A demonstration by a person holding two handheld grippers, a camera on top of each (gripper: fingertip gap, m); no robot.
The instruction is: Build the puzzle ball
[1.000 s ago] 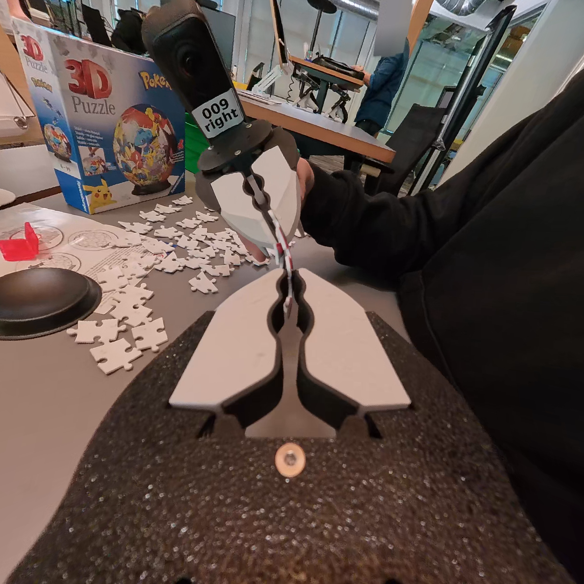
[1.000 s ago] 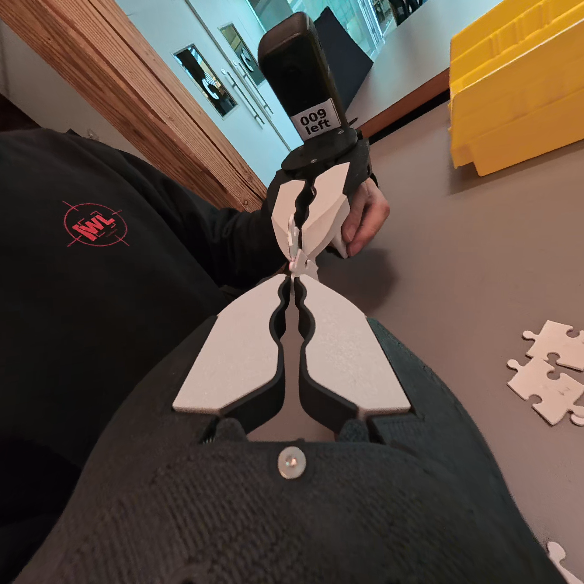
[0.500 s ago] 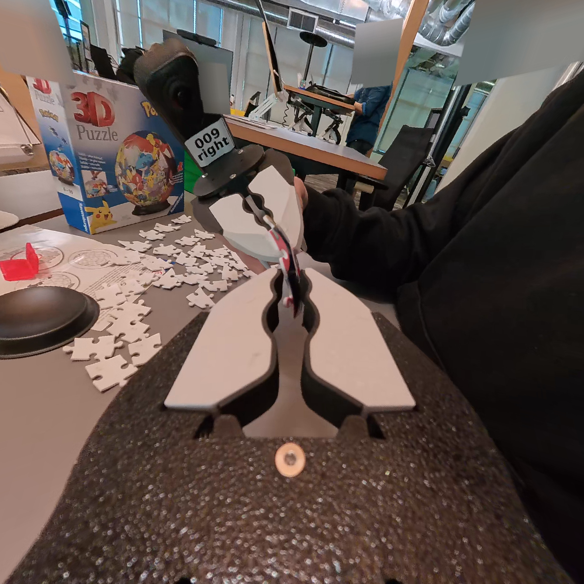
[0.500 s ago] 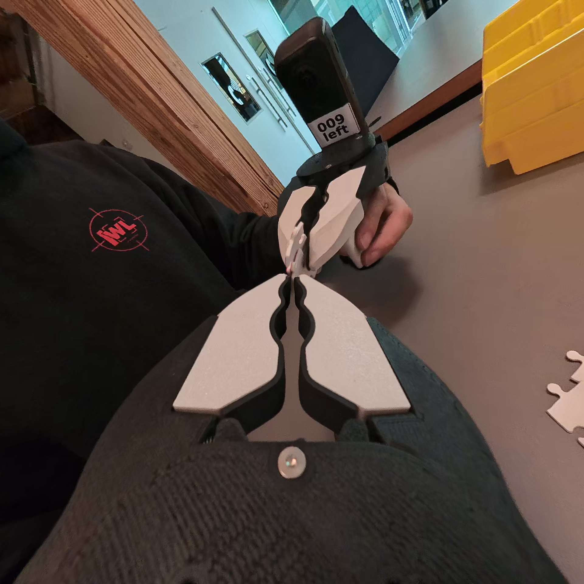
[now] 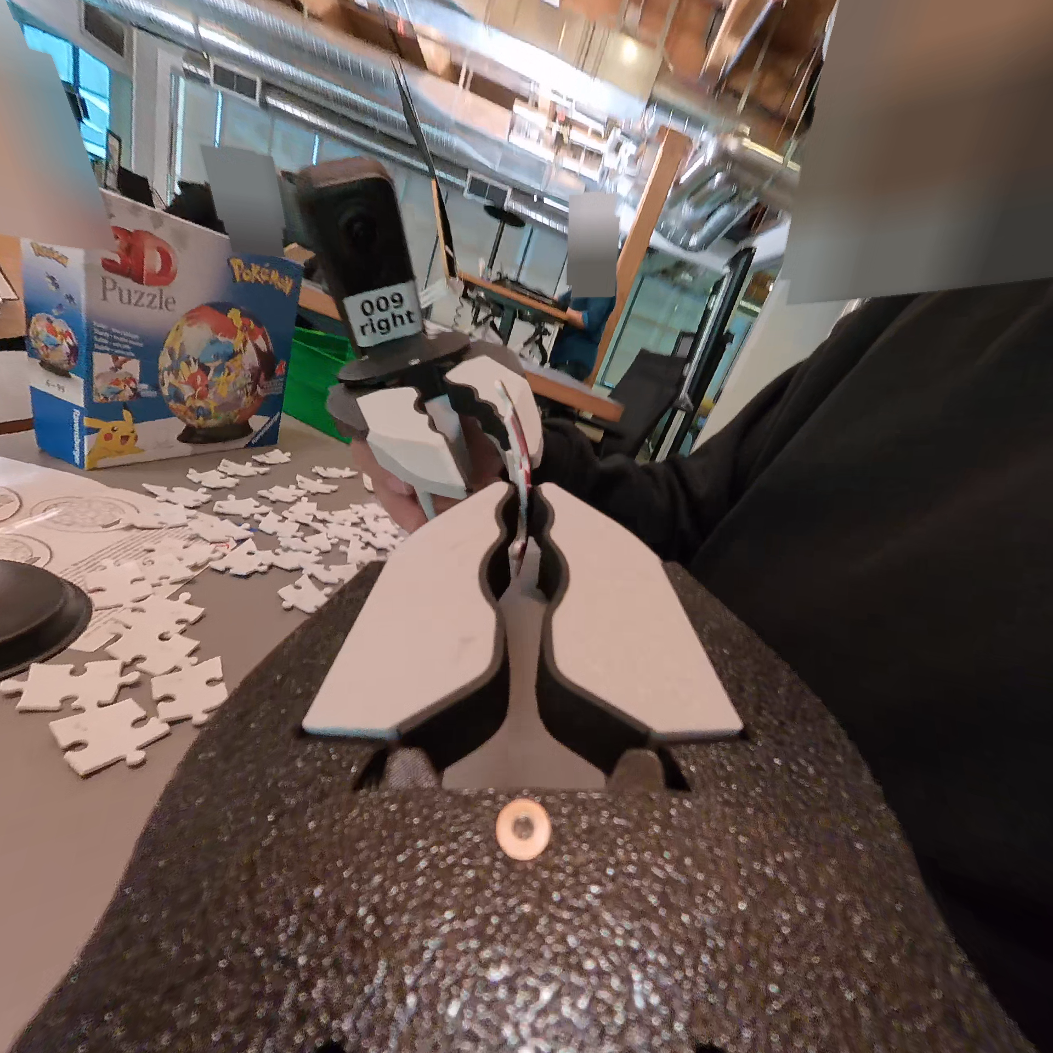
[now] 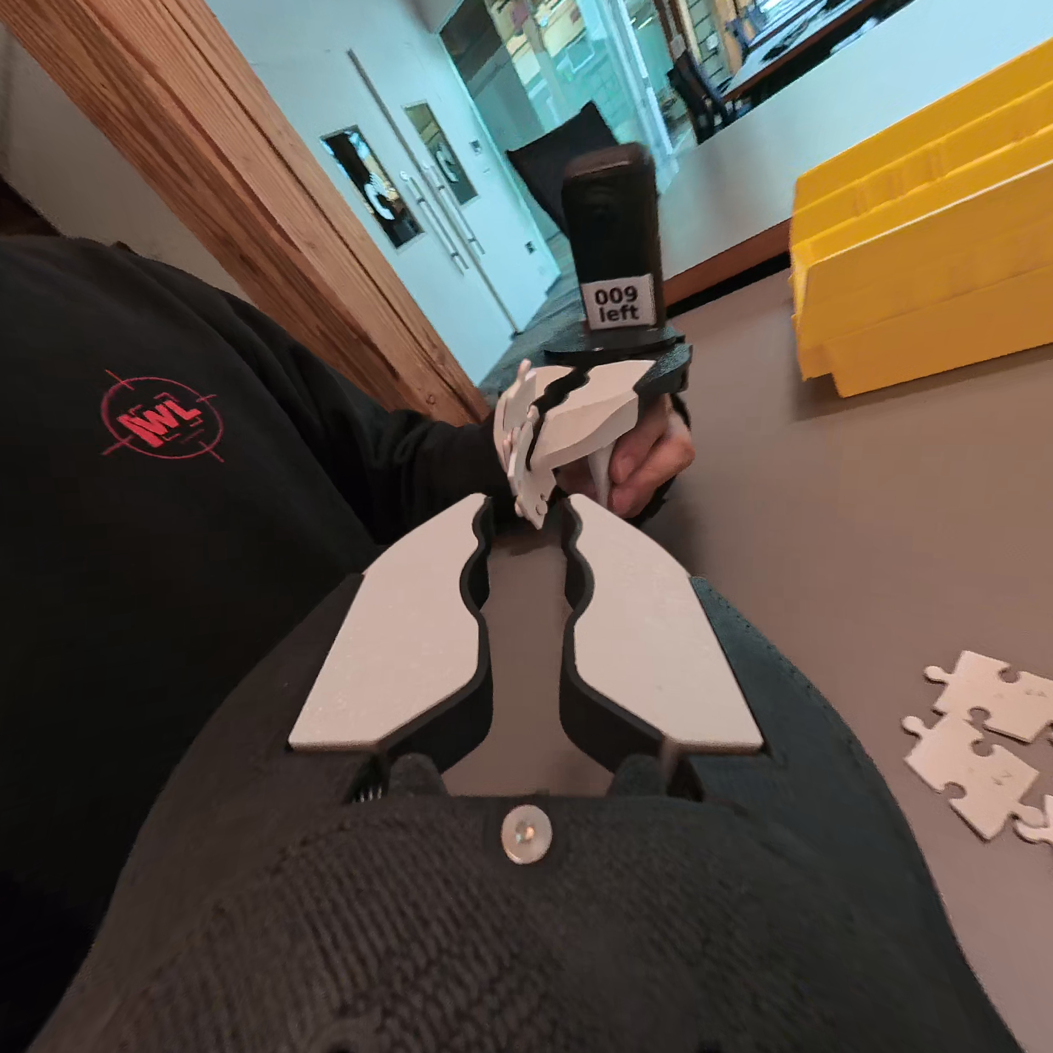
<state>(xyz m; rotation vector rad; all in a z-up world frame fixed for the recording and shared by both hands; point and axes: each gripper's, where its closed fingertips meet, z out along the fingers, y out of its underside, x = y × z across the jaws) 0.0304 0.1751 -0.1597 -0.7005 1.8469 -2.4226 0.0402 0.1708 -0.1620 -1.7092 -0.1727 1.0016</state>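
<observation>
Since half a second ago, our right claw (image 6: 524, 504) has spread apart and let go, while our left claw (image 5: 521, 496) keeps the joined pieces.

At frame centre in the left wrist view, the left claw is pinched shut on the curved strip of puzzle pieces (image 5: 519, 473), printed side edge-on, its upper end reaching past the far claw's fingers. In the right wrist view that same strip shows its white backs just above our spread fingertips, apparently no longer touching them. We judge the strip light, thin and stiff, yet weak at its tab joints, so we should hold it flat across a joint, never by a single tab. Loose white pieces (image 5: 268, 513) lie scattered on the grey surface (image 5: 85, 826) at left, before the puzzle box (image 5: 154, 353).
</observation>
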